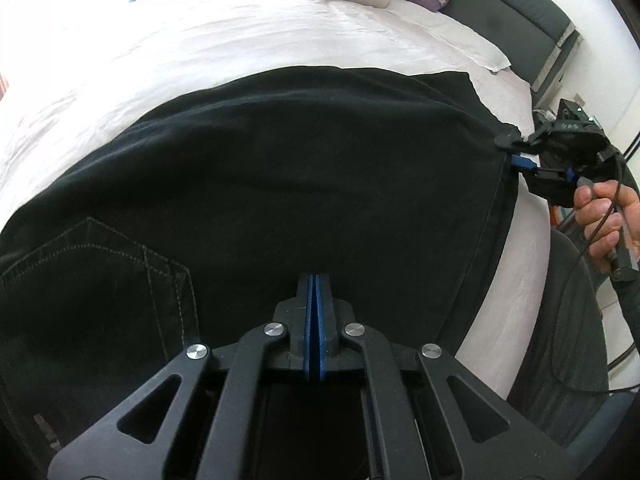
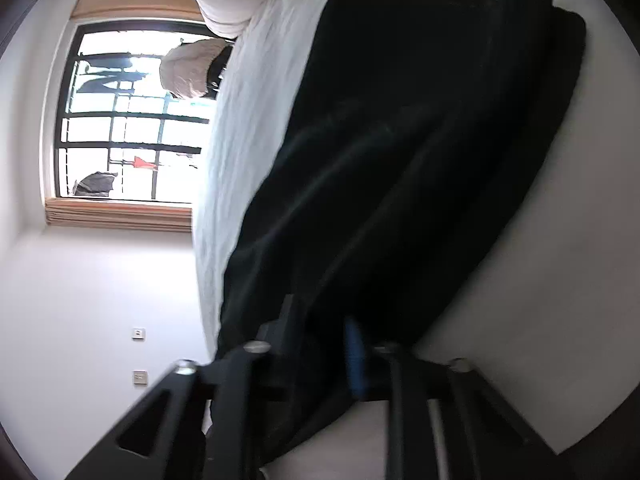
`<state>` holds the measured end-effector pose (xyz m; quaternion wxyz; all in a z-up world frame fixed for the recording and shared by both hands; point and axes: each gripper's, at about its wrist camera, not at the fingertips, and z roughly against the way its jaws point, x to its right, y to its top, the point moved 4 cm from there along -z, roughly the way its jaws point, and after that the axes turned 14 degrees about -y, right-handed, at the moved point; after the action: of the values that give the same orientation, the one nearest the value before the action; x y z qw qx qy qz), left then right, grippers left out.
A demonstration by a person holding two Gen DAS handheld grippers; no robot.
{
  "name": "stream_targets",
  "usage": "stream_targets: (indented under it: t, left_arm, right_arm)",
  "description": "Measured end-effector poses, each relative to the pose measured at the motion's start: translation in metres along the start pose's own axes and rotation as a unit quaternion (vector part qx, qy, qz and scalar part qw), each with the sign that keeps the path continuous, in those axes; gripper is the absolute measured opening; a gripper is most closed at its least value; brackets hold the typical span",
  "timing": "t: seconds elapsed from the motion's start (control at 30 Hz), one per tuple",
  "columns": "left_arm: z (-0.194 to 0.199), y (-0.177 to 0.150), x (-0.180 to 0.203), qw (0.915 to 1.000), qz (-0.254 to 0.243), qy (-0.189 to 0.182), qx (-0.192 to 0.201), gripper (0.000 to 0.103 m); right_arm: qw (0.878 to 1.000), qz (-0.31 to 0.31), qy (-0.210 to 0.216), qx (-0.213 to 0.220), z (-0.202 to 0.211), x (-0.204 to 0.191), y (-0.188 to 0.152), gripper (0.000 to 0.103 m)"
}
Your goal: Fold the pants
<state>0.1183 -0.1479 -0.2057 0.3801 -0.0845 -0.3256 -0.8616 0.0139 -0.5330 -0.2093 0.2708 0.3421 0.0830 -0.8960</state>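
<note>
Between my left gripper's (image 1: 315, 300) blue pads nothing shows; jaws pressed together, hovering over the black pants (image 1: 280, 168) near the back pocket (image 1: 100, 276). Right gripper (image 1: 516, 152) is at the hem corner w/ cloth between its jaws; looks pinched, though that view's blurred. Pants lie flat across the white bed (image 1: 240, 32). Step, I'd say: folding hem end over. Next: left needs its own edge grip, then lift both together.

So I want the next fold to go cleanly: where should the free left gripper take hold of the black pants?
Probably the near edge of the pants, beside the stitched back pocket, coming down from the near side. The cloth lies flat on the bed sheet, so only an edge offers a pinch. The left gripper is shut and hovering there; the right gripper is at the far corner.
</note>
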Motion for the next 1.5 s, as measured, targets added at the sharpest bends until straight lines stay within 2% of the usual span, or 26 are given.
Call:
stream_targets:
  t: [0.17, 0.33, 0.43, 0.67, 0.77, 0.83, 0.87, 0.9, 0.93, 0.97, 1.0, 1.03, 1.1, 1.13, 1.17, 1.23, 1.3, 1.4, 1.47, 1.5]
  left_arm:
    - [0.003, -0.004, -0.011, 1.0000, 0.005, 0.001, -0.007, 0.001]
    - [0.015, -0.013, -0.028, 0.9997, 0.020, -0.006, -0.013, 0.001]
    - [0.023, -0.020, -0.037, 0.9994, 0.030, -0.016, -0.010, 0.001]
    - [0.040, -0.033, -0.049, 0.9989, 0.046, -0.004, 0.010, 0.001]
    - [0.045, -0.032, -0.054, 0.9984, 0.051, -0.012, 0.023, 0.001]
    - [0.048, -0.032, -0.054, 0.9983, 0.050, -0.010, 0.026, 0.001]
    - [0.049, -0.033, -0.054, 0.9983, 0.051, -0.010, 0.028, 0.001]
    - [0.051, -0.034, -0.055, 0.9982, 0.051, -0.008, 0.029, 0.001]
    - [0.053, -0.035, -0.055, 0.9983, 0.051, -0.004, 0.028, 0.001]
    - [0.054, -0.034, -0.053, 0.9985, 0.048, 0.003, 0.027, 0.001]
    - [0.053, -0.033, -0.049, 0.9987, 0.042, 0.011, 0.025, 0.001]
    - [0.051, -0.033, -0.046, 0.9989, 0.039, 0.017, 0.022, 0.001]
    - [0.048, -0.028, -0.037, 0.9990, 0.035, 0.024, 0.016, 0.001]
    - [0.048, -0.025, -0.034, 0.9989, 0.035, 0.024, 0.017, 0.001]
    - [0.049, -0.022, -0.030, 0.9989, 0.035, 0.024, 0.021, 0.001]
    - [0.057, -0.014, -0.024, 0.9988, 0.032, 0.018, 0.032, 0.001]
    - [0.062, -0.004, -0.019, 0.9987, 0.025, 0.015, 0.043, 0.001]
    - [0.066, 0.008, -0.023, 0.9980, 0.024, 0.026, 0.052, 0.001]
    - [0.068, 0.012, -0.035, 0.9970, 0.032, 0.044, 0.056, 0.001]
    - [0.067, 0.013, -0.047, 0.9961, 0.044, 0.052, 0.056, 0.001]
  right_arm:
    - [1.000, -0.006, -0.013, 0.026, 0.024, 0.021, -0.023, 0.004]
    - [0.999, -0.029, -0.012, 0.027, 0.031, 0.045, -0.039, 0.003]
    - [0.999, -0.032, -0.008, 0.031, 0.025, 0.045, -0.037, 0.002]
    - [0.998, -0.038, -0.008, 0.041, 0.041, 0.039, -0.048, 0.003]
    - [0.998, -0.052, -0.008, 0.022, 0.029, 0.051, -0.045, 0.001]
    - [0.999, -0.040, -0.006, 0.015, 0.030, 0.046, -0.039, 0.008]
    - [0.999, -0.028, -0.013, 0.023, 0.035, 0.043, -0.035, 0.016]
    - [0.999, -0.024, -0.026, 0.036, 0.044, 0.042, -0.029, 0.032]
    - [0.998, -0.026, -0.032, 0.049, 0.053, 0.042, -0.023, 0.043]
    - [0.997, -0.028, -0.039, 0.063, 0.062, 0.043, -0.017, 0.061]
    - [0.995, -0.030, -0.053, 0.082, 0.072, 0.045, -0.011, 0.063]
    - [0.991, -0.027, -0.078, 0.102, 0.082, 0.048, -0.004, 0.063]
    - [0.983, -0.019, -0.143, 0.114, 0.095, 0.053, 0.007, 0.063]
    - [0.976, -0.017, -0.178, 0.128, 0.105, 0.053, 0.015, 0.063]
    - [0.972, -0.007, -0.187, 0.140, 0.111, 0.049, 0.019, 0.063]
    - [0.965, 0.059, -0.189, 0.172, 0.119, 0.022, 0.032, 0.063]
    - [0.964, 0.108, -0.174, 0.170, 0.111, -0.005, 0.044, 0.063]
    - [0.966, 0.135, -0.129, 0.176, 0.086, -0.025, 0.072, 0.063]
    - [0.975, 0.119, -0.114, 0.152, 0.056, -0.021, 0.094, 0.063]
    - [0.981, 0.108, -0.111, 0.120, 0.031, -0.016, 0.106, 0.063]
